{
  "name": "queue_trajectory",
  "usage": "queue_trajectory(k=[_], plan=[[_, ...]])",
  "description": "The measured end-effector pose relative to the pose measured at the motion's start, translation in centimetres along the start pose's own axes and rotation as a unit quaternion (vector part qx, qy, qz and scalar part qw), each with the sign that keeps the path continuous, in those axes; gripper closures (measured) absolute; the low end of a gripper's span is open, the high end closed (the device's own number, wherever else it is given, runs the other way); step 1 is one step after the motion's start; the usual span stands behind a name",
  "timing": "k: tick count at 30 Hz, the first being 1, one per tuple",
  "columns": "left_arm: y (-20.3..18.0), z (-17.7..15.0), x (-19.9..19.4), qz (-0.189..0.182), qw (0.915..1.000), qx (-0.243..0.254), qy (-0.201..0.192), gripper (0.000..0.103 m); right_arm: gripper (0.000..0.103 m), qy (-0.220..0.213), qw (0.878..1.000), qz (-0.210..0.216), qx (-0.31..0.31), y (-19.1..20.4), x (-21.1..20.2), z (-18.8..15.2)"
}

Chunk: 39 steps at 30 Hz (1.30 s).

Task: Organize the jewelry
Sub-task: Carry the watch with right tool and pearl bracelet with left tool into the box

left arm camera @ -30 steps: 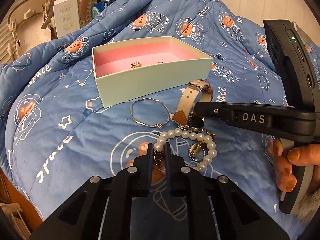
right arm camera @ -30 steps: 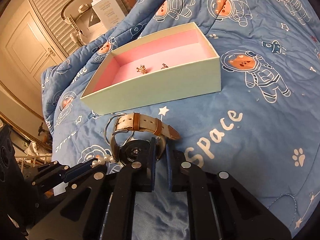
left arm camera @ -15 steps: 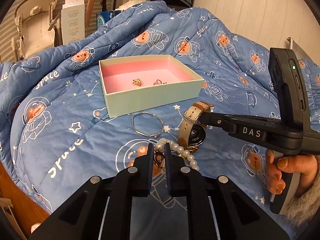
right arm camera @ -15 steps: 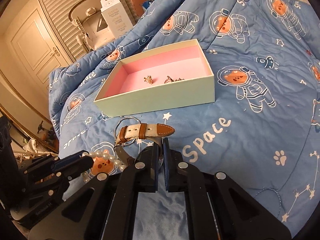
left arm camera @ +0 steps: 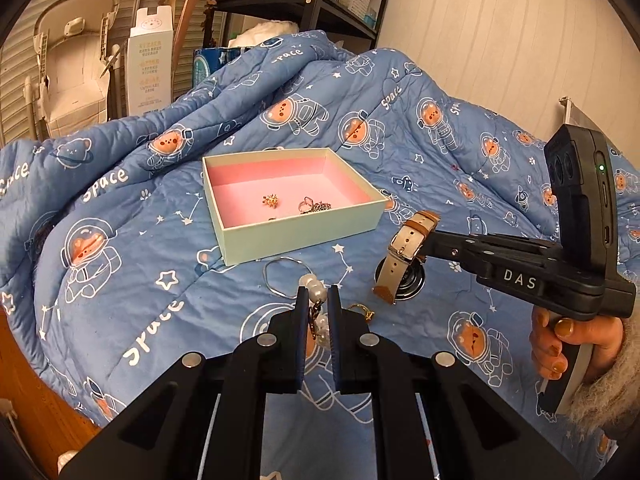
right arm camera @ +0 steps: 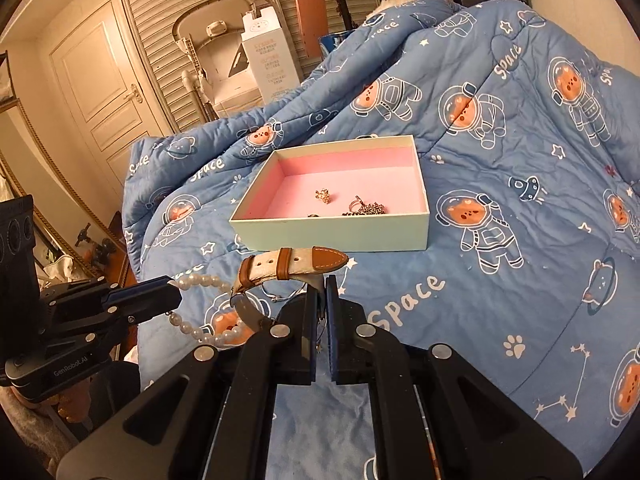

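- Where my left gripper (left arm camera: 318, 300) pinches it, the pearl bracelet (right arm camera: 200, 304) hangs above the blue quilt (left arm camera: 120, 248).
- Right gripper (right arm camera: 320, 292) clamps the cream-strapped watch (left arm camera: 400, 264), lifted near the pink-lined box (left arm camera: 296, 232).

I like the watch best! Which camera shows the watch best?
The left wrist view: the whole watch, strap and round face, hangs from the right hand-held gripper. The right wrist view shows the strap; its own fingers hide the face.
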<state>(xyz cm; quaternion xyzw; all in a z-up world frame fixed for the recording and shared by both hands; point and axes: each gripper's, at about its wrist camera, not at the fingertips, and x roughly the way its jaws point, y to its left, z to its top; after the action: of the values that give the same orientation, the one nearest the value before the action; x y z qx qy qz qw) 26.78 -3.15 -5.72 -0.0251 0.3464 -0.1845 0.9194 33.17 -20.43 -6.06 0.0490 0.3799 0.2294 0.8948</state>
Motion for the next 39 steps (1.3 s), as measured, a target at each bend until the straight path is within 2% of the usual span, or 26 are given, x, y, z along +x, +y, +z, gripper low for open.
queue_trajectory(k=[5, 13, 22, 29, 39], plan=[[-0.2, 1.1, 0.1, -0.005, 0.9999, 0.015, 0.0, 0.094, 0.099, -0.005, 1.0, 0.007, -0.017, 0.5, -0.4, 1.3], [0.1, 4.5, 0.0, -0.01, 0.9993, 0.027, -0.022, 0.094, 0.099, -0.02, 0.999, 0.023, -0.024, 0.7, -0.4, 4.7], [1.1, 8.5, 1.7, -0.003, 0.9987, 0.037, -0.034, 0.094, 0.099, -0.02, 1.0, 0.021, -0.008, -0.4, 2.0, 8.6], [2.4, 11.8, 5.1, 0.014, 0.9989, 0.037, -0.025, 0.094, 0.099, -0.008, 1.0, -0.01, 0.004, -2.0, 5.8, 10.9], [5.1, 14.5, 12.3, 0.054, 0.9979, 0.023, 0.028, 0.094, 0.098, 0.044, 0.997, -0.05, 0.043, -4.7, 12.9, 12.8]])
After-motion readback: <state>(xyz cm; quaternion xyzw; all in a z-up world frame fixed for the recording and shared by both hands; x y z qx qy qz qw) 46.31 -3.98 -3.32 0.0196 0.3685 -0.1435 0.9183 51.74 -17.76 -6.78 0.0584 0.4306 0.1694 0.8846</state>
